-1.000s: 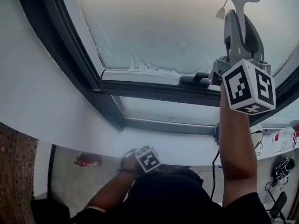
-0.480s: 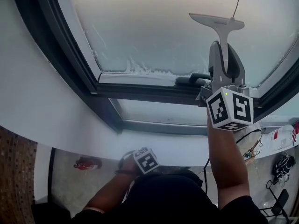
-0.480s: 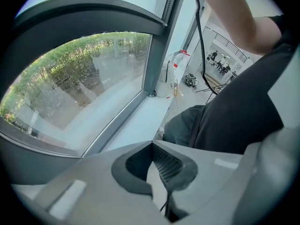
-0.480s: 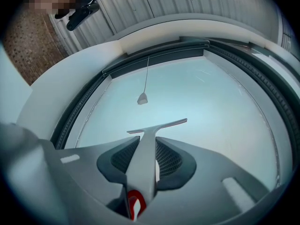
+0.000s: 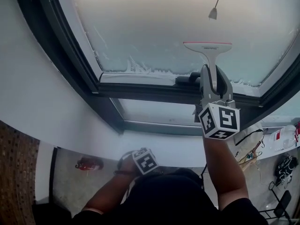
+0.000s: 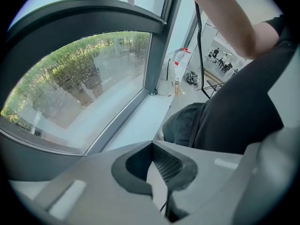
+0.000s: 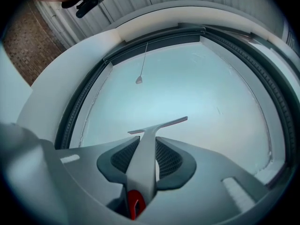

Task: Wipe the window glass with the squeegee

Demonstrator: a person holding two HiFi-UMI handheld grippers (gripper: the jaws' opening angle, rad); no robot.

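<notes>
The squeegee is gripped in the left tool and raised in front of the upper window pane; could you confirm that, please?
Not quite: the right tool grips the squeegee, not the left. The right gripper view shows its handle clamped between the jaws. It is indeed raised in front of the upper window pane.
</notes>
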